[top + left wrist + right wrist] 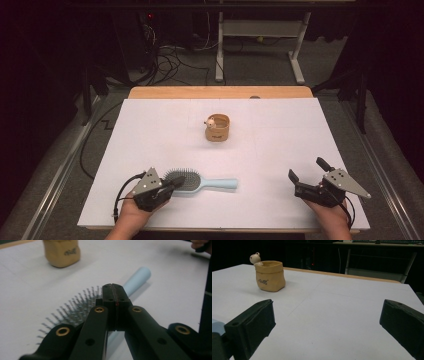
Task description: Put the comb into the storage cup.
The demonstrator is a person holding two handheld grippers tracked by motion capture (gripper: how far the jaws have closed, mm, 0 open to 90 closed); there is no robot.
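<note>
A light-blue hairbrush [200,182] lies on the white table [280,140] at the front left, bristles up, handle pointing right. My left gripper [176,184] is shut, its tips over the brush's head. In the left gripper view the two jaws [115,288] are pressed together with nothing visible between them, and the bristles [75,307] and handle [137,277] lie just beyond and below. My right gripper [306,168] rests at the front right, open and empty [327,315]. A tan pot [217,127] with a small figure on its rim stands mid-table.
The pot [270,276] sits far left of the right gripper's line. The table's wooden back edge [220,92] borders a dark floor with cables and a desk frame [260,50]. The other hand [201,245] shows in the left gripper view's top right corner.
</note>
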